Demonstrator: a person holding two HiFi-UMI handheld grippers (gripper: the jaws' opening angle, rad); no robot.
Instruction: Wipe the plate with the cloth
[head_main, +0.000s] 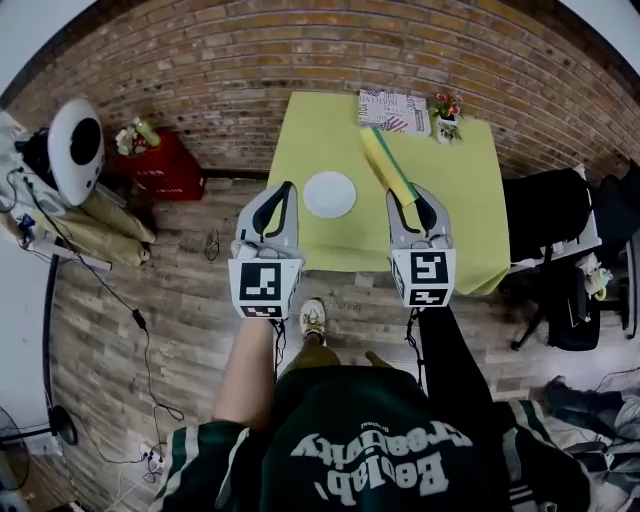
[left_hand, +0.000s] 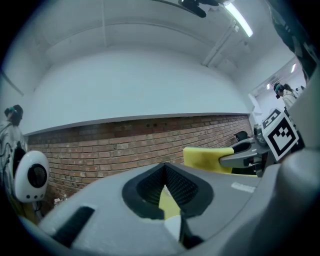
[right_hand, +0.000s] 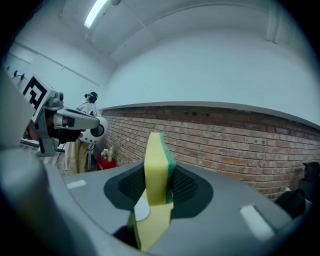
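A round white plate (head_main: 329, 194) lies on the yellow-green table (head_main: 470, 180), near its left front part. My right gripper (head_main: 418, 196) is shut on a yellow sponge with a green scouring face (head_main: 385, 160), which stands in for the cloth and sticks out forward over the table. In the right gripper view the sponge (right_hand: 157, 165) stands upright between the jaws. My left gripper (head_main: 285, 190) hovers just left of the plate, shut with nothing in it. In the left gripper view only a thin slit shows between its jaws (left_hand: 165, 192), and the sponge (left_hand: 207, 159) shows to the right.
A printed card (head_main: 392, 108) and a small flower pot (head_main: 446, 118) stand at the table's far edge. A black chair (head_main: 550, 215) is to the right. A red bag (head_main: 160, 165), a white round device (head_main: 75, 145) and cables lie on the wooden floor at left.
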